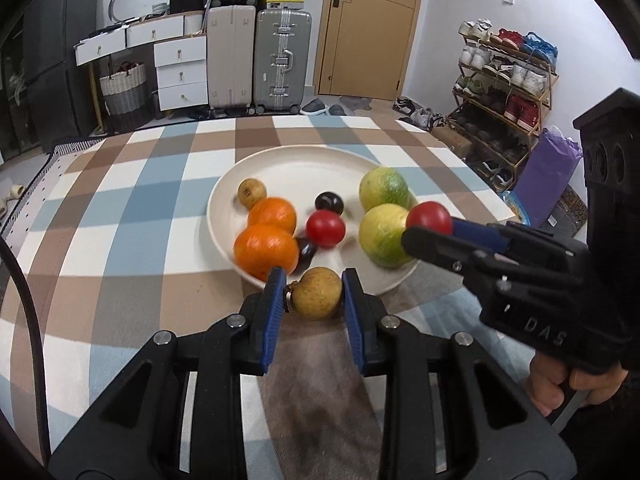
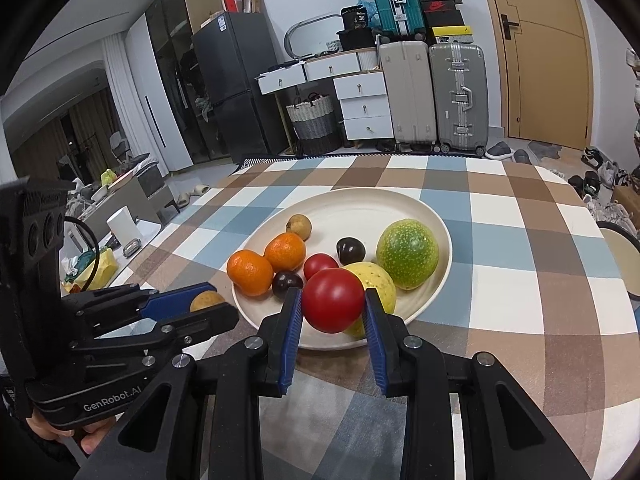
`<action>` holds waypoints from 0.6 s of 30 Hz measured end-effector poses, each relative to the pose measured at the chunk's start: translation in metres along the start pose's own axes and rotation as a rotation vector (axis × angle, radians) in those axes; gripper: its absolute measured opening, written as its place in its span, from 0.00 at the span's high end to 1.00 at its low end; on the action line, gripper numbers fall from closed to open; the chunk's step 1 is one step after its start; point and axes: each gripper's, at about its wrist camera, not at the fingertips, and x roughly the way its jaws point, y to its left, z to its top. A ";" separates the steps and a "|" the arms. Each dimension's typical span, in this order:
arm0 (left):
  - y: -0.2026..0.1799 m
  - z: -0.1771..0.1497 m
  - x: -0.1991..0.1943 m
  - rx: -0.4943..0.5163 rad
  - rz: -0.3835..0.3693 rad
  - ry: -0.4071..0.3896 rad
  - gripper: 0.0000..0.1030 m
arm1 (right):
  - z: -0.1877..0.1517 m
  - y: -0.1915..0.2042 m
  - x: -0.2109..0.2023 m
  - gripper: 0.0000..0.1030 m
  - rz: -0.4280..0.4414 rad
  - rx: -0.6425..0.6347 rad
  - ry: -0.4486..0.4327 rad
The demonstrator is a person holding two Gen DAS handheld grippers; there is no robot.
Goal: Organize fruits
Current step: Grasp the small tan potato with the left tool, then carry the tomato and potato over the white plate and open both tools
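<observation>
A cream plate [image 1: 304, 164] [image 2: 360, 208] on the checked tablecloth holds two oranges [image 1: 266, 246] [image 2: 250, 272], a red tomato [image 1: 326, 228] [image 2: 320, 265], two dark plums [image 1: 329, 202] [image 2: 350, 249], a small tan fruit [image 1: 252, 192] [image 2: 299, 227] and two green-yellow fruits [image 1: 384, 190] [image 2: 407, 253]. My left gripper [image 1: 314, 294] [image 2: 208, 305] is shut on a tan longan-like fruit [image 1: 316, 294] [image 2: 206, 300], just off the plate's near rim. My right gripper [image 2: 332, 306] [image 1: 430, 226] is shut on a second red tomato [image 2: 333, 300] [image 1: 429, 218], above the plate's near edge.
The round table's far edge [image 1: 280, 118] faces suitcases [image 1: 282, 60], drawers [image 1: 180, 72] and a door [image 1: 372, 28]. A shoe rack [image 1: 504, 80] stands to the right. A hand [image 1: 560, 384] holds the right gripper's handle. A chair edge [image 2: 620, 248] sits by the table's right side.
</observation>
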 end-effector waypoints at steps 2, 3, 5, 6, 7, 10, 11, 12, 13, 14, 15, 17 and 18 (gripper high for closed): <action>-0.003 0.005 0.004 0.012 0.000 -0.011 0.75 | 0.001 -0.001 -0.001 0.70 -0.003 0.004 -0.010; -0.005 0.008 0.007 0.018 0.002 -0.010 0.75 | 0.001 -0.003 -0.002 0.70 -0.002 0.010 -0.016; -0.007 0.011 0.011 0.022 0.002 -0.010 0.75 | 0.002 -0.006 -0.003 0.70 -0.003 0.021 -0.024; -0.006 0.012 0.014 0.017 0.001 -0.012 0.75 | 0.002 -0.006 -0.003 0.70 -0.004 0.024 -0.027; -0.007 0.012 0.014 0.012 -0.001 -0.010 0.75 | 0.002 -0.007 -0.004 0.70 -0.005 0.028 -0.032; -0.008 0.015 0.021 0.010 -0.008 -0.012 0.75 | 0.001 -0.009 -0.002 0.70 -0.016 0.033 -0.027; -0.008 0.015 0.023 0.011 -0.010 -0.013 0.75 | 0.001 -0.010 0.000 0.70 -0.026 0.035 -0.020; -0.009 0.015 0.024 0.009 -0.010 -0.013 0.75 | 0.001 -0.011 0.000 0.70 -0.032 0.037 -0.019; -0.009 0.015 0.025 0.011 -0.013 -0.010 0.75 | 0.000 -0.013 0.001 0.70 -0.040 0.042 -0.016; -0.010 0.015 0.027 0.016 -0.014 -0.006 0.75 | 0.000 -0.015 0.001 0.70 -0.053 0.047 -0.013; -0.011 0.015 0.029 0.022 -0.008 -0.004 0.75 | 0.001 -0.017 0.001 0.70 -0.065 0.053 -0.009; -0.013 0.014 0.034 0.023 -0.009 0.006 0.75 | 0.001 -0.023 0.001 0.70 -0.081 0.069 -0.007; -0.012 0.014 0.037 0.020 -0.012 0.009 0.75 | 0.001 -0.027 0.002 0.70 -0.094 0.081 0.001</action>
